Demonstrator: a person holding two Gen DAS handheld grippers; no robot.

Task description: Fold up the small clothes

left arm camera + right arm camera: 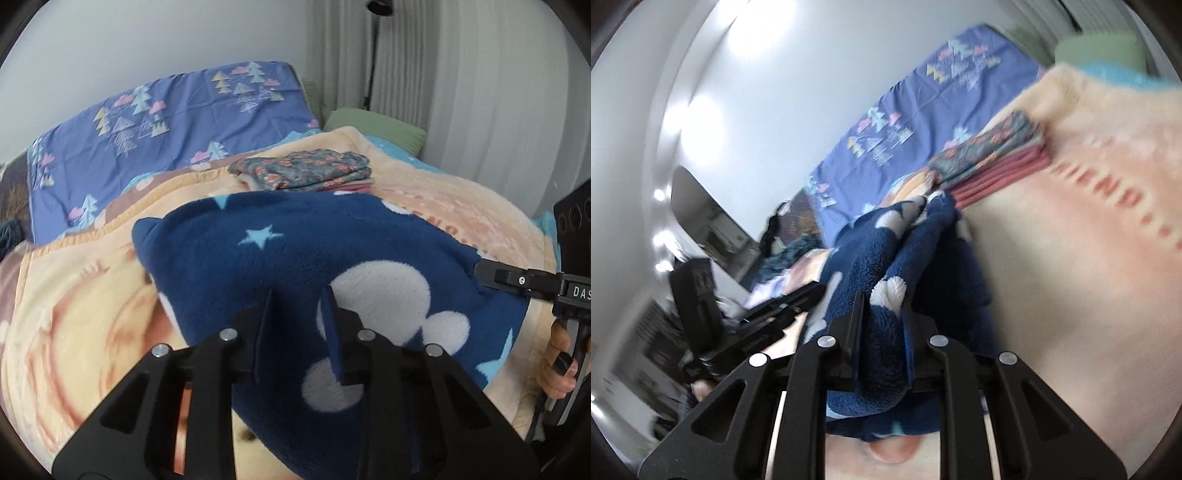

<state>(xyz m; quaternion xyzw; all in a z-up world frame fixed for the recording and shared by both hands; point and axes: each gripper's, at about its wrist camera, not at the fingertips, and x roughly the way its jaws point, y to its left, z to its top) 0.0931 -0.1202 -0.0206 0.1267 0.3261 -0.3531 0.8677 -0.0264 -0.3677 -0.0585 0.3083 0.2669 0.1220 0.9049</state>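
Fleece garment (pixel 303 266), navy with white blobs and pale stars, spread on the peach blanket (pixel 81 332) just in front of the folded floral stack (pixel 306 170), which lies between the garment and the purple tree-print bedding (pixel 155 122). Right gripper (pixel 882 314) pinches a bunched fold of the fleece, its pads pressing into the pile; in the left wrist view it (pixel 487 273) grips the garment's edge on the side away from the bedding, a hand (pixel 557 362) on its handle. Left gripper (pixel 295 306) hovers over the near part of the garment, jaws slightly apart; no cloth is clearly pinched between them, and no earlier picture shows their travel. The fabric appears thick, soft and light: it should drape and bunch rather than hold a crease, and is unlikely to slip from the pads. A hold is best taken at a hem or corner, gathering a full fold, since a shallow pinch may catch only the pile.
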